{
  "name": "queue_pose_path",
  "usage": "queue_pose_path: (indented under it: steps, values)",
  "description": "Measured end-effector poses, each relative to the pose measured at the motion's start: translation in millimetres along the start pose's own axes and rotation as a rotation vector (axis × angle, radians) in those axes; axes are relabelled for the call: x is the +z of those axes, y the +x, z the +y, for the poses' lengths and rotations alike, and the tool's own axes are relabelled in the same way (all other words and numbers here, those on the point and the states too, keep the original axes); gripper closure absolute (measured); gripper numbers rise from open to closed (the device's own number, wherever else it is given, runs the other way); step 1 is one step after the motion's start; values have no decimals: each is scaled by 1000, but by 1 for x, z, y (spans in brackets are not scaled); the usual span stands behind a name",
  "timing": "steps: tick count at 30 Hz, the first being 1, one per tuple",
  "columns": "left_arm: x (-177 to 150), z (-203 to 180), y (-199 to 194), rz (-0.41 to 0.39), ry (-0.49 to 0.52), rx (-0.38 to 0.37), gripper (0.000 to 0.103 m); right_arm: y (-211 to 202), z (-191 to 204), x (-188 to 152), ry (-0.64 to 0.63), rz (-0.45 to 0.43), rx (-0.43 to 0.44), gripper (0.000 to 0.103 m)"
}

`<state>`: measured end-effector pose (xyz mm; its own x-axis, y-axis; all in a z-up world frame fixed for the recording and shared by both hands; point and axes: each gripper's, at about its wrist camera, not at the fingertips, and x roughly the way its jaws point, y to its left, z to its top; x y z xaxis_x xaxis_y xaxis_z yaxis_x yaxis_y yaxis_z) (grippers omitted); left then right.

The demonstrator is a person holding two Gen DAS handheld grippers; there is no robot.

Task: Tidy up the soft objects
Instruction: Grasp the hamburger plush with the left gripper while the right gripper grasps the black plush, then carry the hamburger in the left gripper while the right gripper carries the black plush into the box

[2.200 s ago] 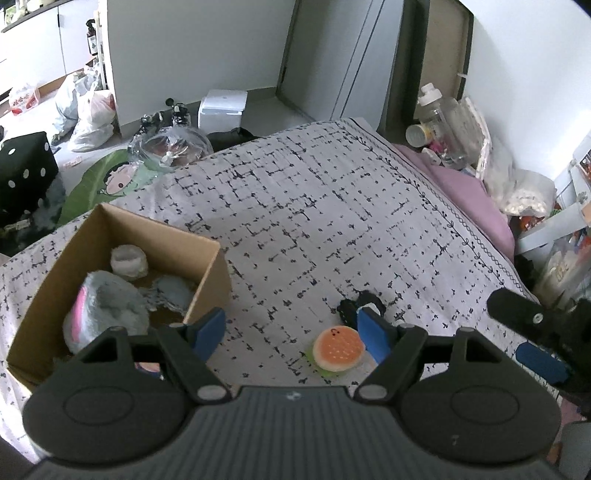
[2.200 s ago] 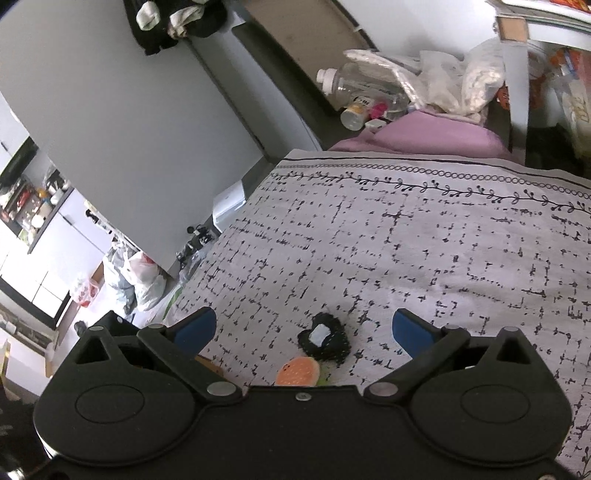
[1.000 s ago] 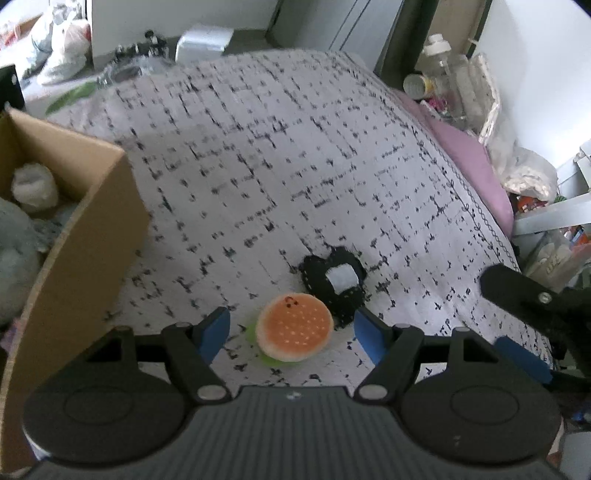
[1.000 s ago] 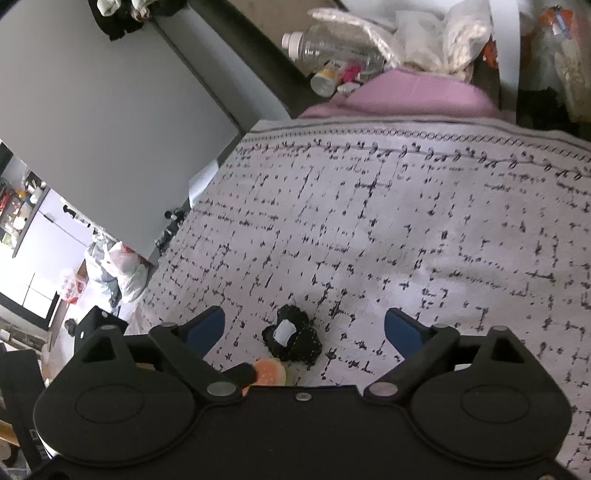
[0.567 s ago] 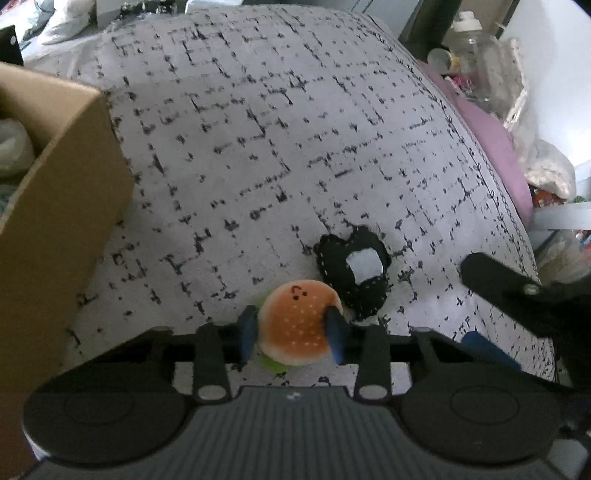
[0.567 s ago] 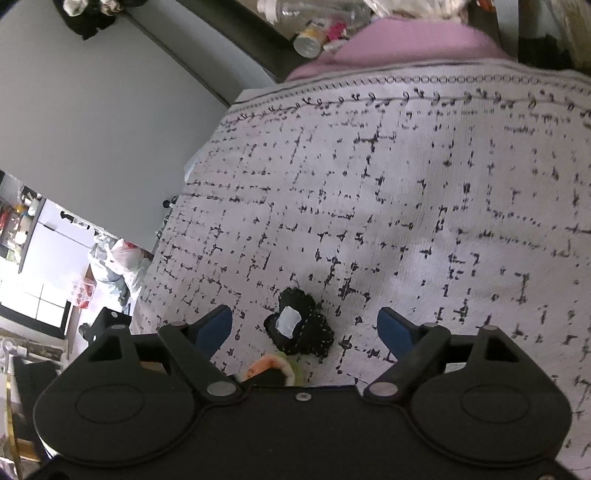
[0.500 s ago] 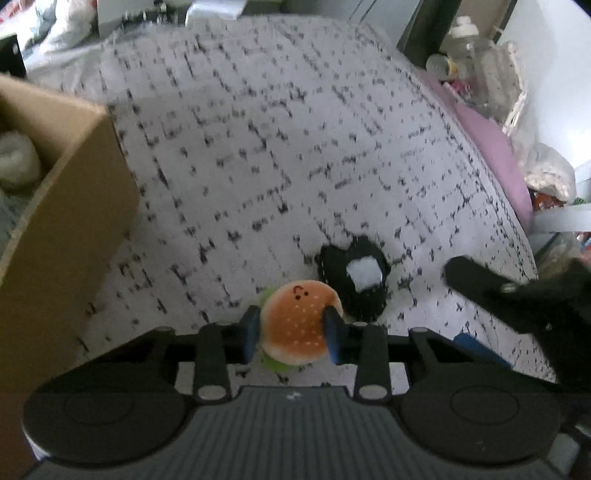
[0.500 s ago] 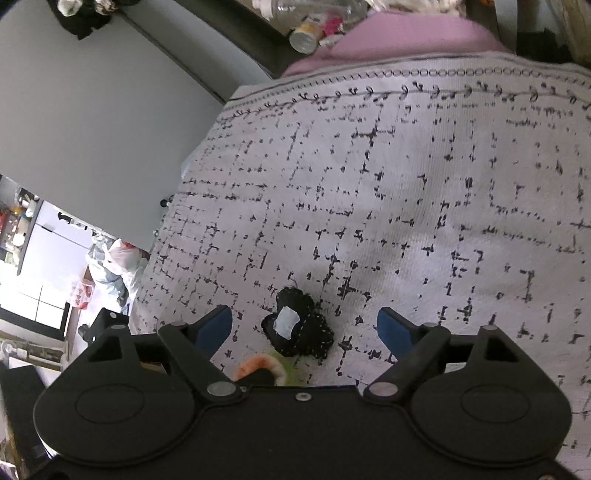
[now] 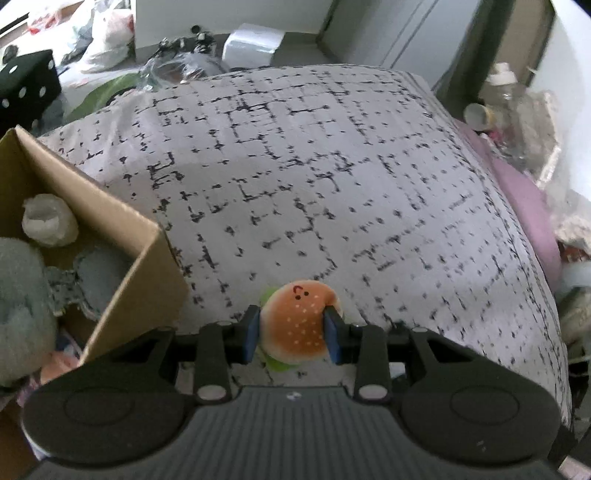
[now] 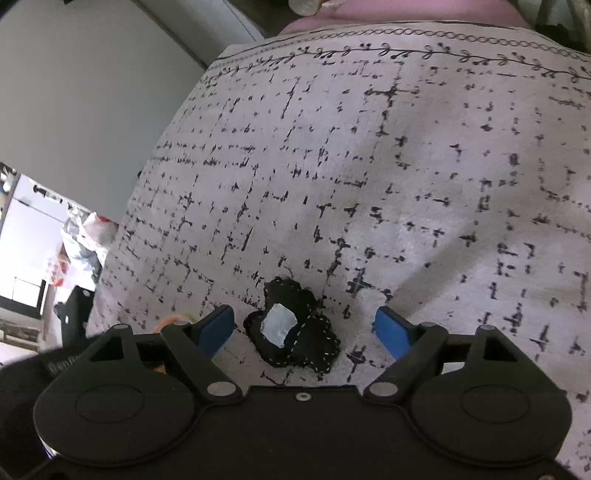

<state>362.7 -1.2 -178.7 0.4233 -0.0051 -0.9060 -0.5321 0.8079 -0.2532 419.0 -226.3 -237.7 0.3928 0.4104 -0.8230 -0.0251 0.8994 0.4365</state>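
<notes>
An orange burger plush (image 9: 299,325) with a green lettuce edge is pinched between the blue pads of my left gripper (image 9: 291,328), just above the patterned bedspread (image 9: 314,177). An open cardboard box (image 9: 147,280) stands close on its left. It holds a white plush (image 9: 50,221) and grey soft toys (image 9: 22,295). In the right wrist view, a black stitched soft toy (image 10: 317,343) with a white patch lies on the cover. My right gripper (image 10: 304,326) is open around it, pads clear of both sides. The burger (image 10: 173,319) shows as an orange blur at the left.
A pink sheet (image 9: 524,199) runs along the bed's right edge, with bottles (image 9: 506,92) and bags beyond it. On the floor past the far end are plastic bags (image 9: 107,33), a black dotted cube (image 9: 26,85) and a white box (image 9: 255,44).
My left gripper has shut on the burger and carried it left toward the box; the black toy has left its view. My right gripper has come down around the black toy.
</notes>
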Motion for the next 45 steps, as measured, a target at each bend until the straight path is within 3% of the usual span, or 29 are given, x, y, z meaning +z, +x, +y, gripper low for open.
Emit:
queue_pose_path:
  steps: [8,10,11,12,13,15,31,36,45]
  values:
    - [4,7,4,3,-15,-7,68,8,22,-8,-186,-13,-100,25]
    - [4,6,1,5,-3,-4,68,9,25,-11,-231,-27,-128,33]
    - [4,6,-2,3,-4,-5,68,9,27,-12,-252,-32,-145,42]
    - [4,7,-5,-2,-7,-5,68,8,28,-13,-273,-40,-162,58]
    - [4,7,-9,-7,-8,-6,68,7,28,-13,-284,-41,-167,65]
    - [3,7,-18,-23,-5,-8,68,2,28,-12,-271,-42,-146,71]
    - [-11,28,-98,-153,-4,-19,68,-77,41,-15,-287,-192,-23,72]
    - [-16,28,-123,-199,13,-5,68,-93,43,-15,-265,-208,46,72]
    - [-26,31,-156,-255,32,3,68,-120,45,-20,-272,-257,89,72]
